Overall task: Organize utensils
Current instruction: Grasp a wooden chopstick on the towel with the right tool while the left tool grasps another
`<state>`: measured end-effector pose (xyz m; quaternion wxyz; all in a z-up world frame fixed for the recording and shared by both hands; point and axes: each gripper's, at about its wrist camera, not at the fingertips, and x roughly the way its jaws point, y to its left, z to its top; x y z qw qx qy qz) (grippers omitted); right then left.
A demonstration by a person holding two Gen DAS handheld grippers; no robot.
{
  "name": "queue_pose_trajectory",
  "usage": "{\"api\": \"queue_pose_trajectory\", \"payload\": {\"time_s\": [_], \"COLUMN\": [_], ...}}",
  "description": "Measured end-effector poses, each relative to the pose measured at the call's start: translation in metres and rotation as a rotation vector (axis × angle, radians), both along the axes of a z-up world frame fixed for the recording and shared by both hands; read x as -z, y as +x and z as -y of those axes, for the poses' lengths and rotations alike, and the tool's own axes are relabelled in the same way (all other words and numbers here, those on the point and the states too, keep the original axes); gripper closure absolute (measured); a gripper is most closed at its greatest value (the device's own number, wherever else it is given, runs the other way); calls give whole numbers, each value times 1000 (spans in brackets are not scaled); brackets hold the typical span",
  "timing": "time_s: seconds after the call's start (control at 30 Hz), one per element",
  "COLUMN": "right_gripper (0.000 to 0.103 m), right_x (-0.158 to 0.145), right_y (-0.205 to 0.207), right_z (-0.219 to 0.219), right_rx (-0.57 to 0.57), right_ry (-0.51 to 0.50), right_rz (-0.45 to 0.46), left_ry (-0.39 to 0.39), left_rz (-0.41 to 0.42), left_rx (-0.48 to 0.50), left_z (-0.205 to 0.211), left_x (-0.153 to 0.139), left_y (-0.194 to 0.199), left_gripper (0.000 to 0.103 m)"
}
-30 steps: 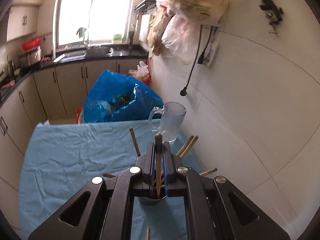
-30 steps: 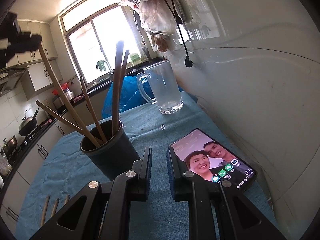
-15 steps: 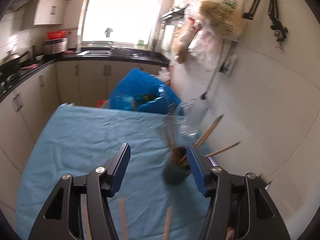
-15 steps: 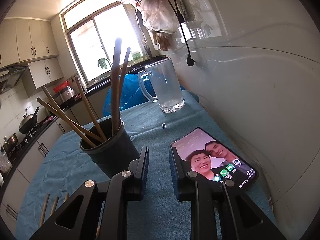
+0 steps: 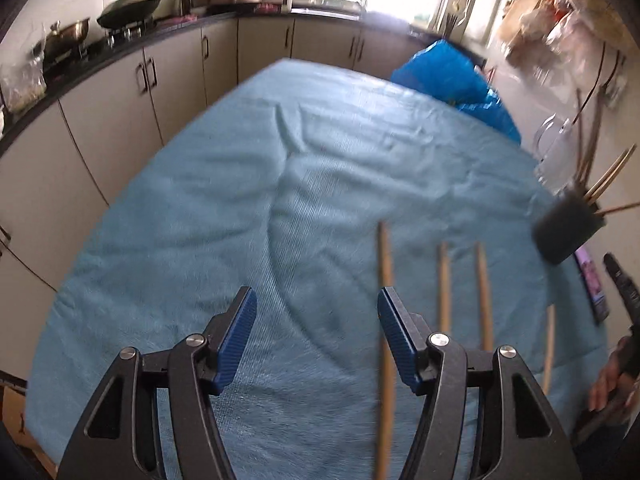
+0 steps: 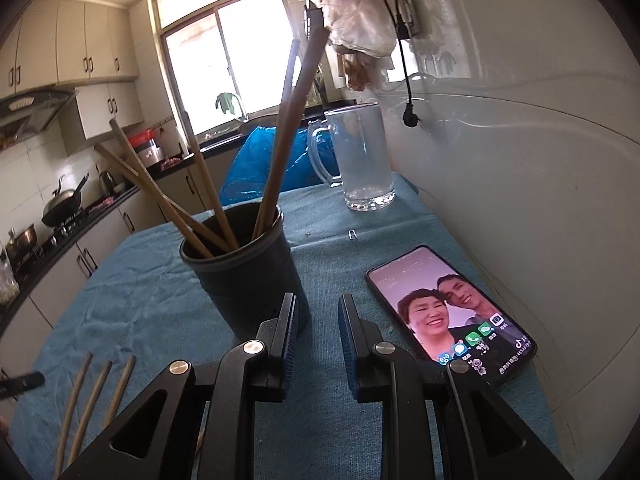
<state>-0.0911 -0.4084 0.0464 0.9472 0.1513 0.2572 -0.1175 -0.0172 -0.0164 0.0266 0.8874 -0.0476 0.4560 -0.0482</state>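
Left wrist: hand-held gripper (image 5: 314,312) spread (empty); four loose chopsticks (image 5: 443,285); one holder (image 5: 568,226).

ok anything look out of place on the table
A lit phone lies on the blue cloth beside the black holder, odd among utensils. Several chopsticks lie loose on the cloth. Nothing looks spilled or broken.

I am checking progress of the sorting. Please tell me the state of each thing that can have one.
left gripper: open, empty
right gripper: slightly open, empty
cup: upright, holds several chopsticks
loose chopsticks: flat on the cloth
mug: upright, looks empty
phone: face up, screen on
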Motion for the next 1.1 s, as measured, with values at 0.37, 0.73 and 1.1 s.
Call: {"api": "queue_pose_trajectory", "payload": {"time_s": [0.37, 0.73, 1.1], "right_gripper": [81, 71, 83], "right_x": [8, 30, 32], "right_y": [12, 21, 42], "right_z": [-7, -48, -126], "right_rx": [-31, -167, -206], "right_ry": [-15, 337, -2], "right_rz": [-77, -378, -533], "left_ry": [42, -78, -107], "left_rz": [39, 50, 61], "left_rx": [44, 48, 114], "left_z": [-7, -15, -10], "left_x": [20, 18, -8], "left_y": [-4, -2, -7], "left_gripper": [26, 25, 27]}}
